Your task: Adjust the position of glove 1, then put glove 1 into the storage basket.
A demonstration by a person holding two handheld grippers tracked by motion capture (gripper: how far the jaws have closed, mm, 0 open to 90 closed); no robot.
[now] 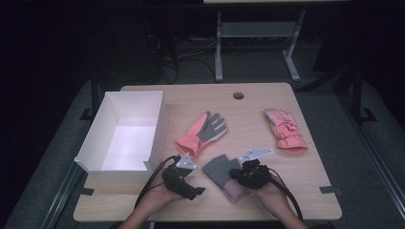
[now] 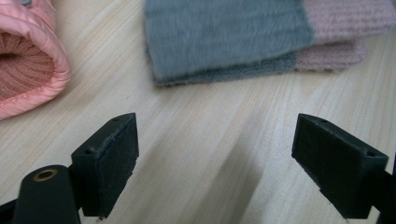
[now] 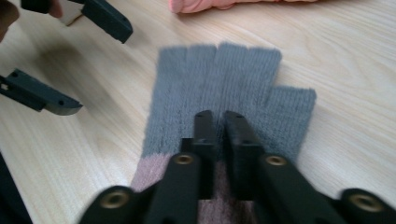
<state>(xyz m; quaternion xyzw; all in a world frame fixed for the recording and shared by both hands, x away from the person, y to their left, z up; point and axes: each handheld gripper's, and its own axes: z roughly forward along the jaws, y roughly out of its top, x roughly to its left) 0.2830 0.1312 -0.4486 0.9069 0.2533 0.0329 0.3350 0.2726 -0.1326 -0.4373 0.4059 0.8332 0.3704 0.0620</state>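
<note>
1. Seen from above: a wooden table [image 1: 267, 98] with a white box [image 1: 125, 136] standing open at the left, three lone gloves and one stacked pair spread across the rest, two hand-held grippers near the front edge.
2. Counted: one box; two padded pink gloves, namely a pink ski glove with grey palm [image 1: 203, 131] at centre and a second pink ski glove [image 1: 285, 130] well apart at the right; two knitted grey-and-pink gloves [image 1: 222, 172] lying one on top of the other at the front, edges of the lower one peeking out in the left gripper view [image 2: 261, 65].
3. Right gripper [image 1: 242, 175] resting on the knitted pair, jaws nearly closed with a narrow slit between them [image 3: 220, 122], pressed down onto the grey knit near the pink cuff; pinched fabric likely, though hard to confirm.
4. Left gripper [image 1: 193, 191] just left of the knitted pair, jaws spread wide and empty above bare wood [image 2: 217, 161], grey fingertips of the gloves just ahead, pink cuff of the central ski glove at the upper left.
5. Step in hand, as a judgement: securing the knitted pair for moving, probably toward the box.
6. Next move likely calling for a firm pinch through both layers, then a lift without the lower glove sliding free; left gripper well placed to catch the loose finger end.
</note>
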